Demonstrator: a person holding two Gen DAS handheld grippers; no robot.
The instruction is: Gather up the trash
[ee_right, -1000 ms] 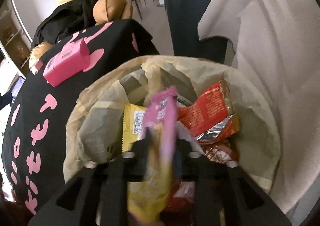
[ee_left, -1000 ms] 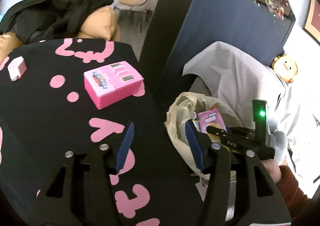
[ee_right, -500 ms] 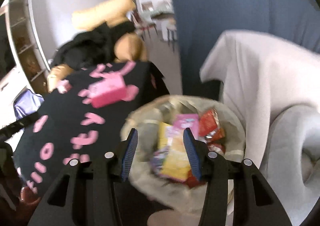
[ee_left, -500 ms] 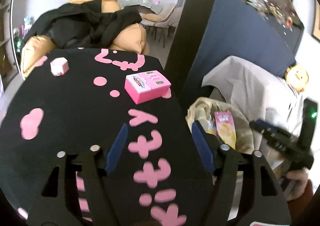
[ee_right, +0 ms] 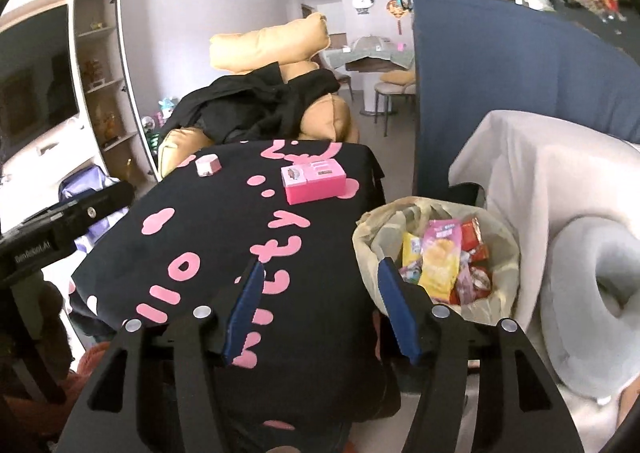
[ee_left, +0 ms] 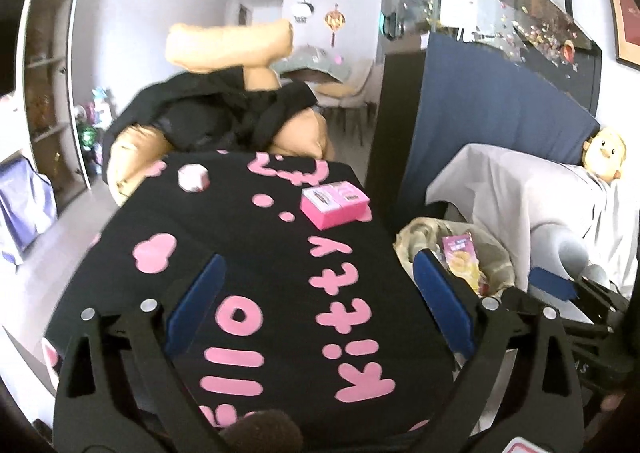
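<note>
We see the counter under a black cloth with pink lettering, filling most of both views. Just beside its right edge stands the lined trash bin, its bag open and heaped with wrappers, a pink and yellow snack packet lying on top. Our left gripper hangs above the cloth with its blue fingers spread wide and nothing between them; our right gripper is likewise spread and empty, just beside the bin's rim. A pink box sits near the counter's far right edge, and a small pale pink box lies well apart at the far left.
</note>
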